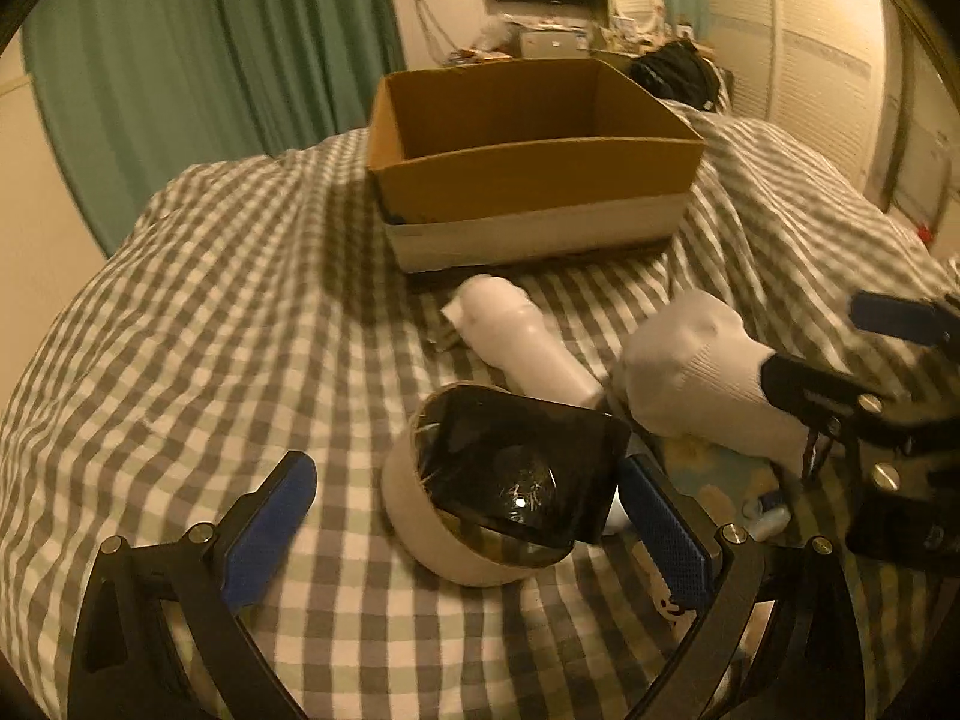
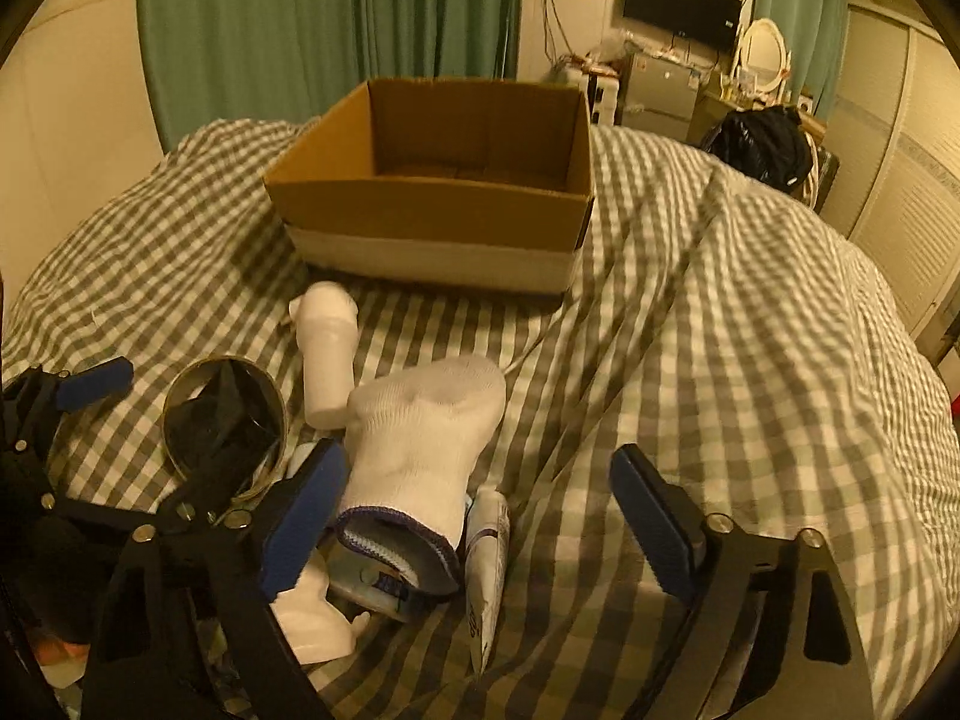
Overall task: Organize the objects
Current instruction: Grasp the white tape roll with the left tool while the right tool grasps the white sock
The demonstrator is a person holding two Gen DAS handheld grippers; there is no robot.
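Note:
A beige ring-shaped roll (image 1: 420, 516) with a glossy black object (image 1: 510, 474) lying in it sits on the checked bedcover. My left gripper (image 1: 465, 468) is open and straddles the roll, its blue pads apart from the roll's sides. A white sock (image 2: 420, 438) lies between the fingers of my right gripper (image 2: 477, 462), which is open; the sock is close to the left pad and well clear of the right pad. In the right wrist view the left gripper (image 2: 198, 432) stands around the roll (image 2: 225, 420). The left wrist view shows the right gripper (image 1: 840, 354) at the sock (image 1: 690, 372).
An open, empty cardboard box (image 2: 438, 198) stands further back on the bed (image 2: 750, 330). A white bottle (image 2: 327, 348) lies between box and sock. A white tube (image 2: 489, 552), a round tin (image 2: 372, 588) and a small white item (image 2: 312, 618) lie near the sock's cuff.

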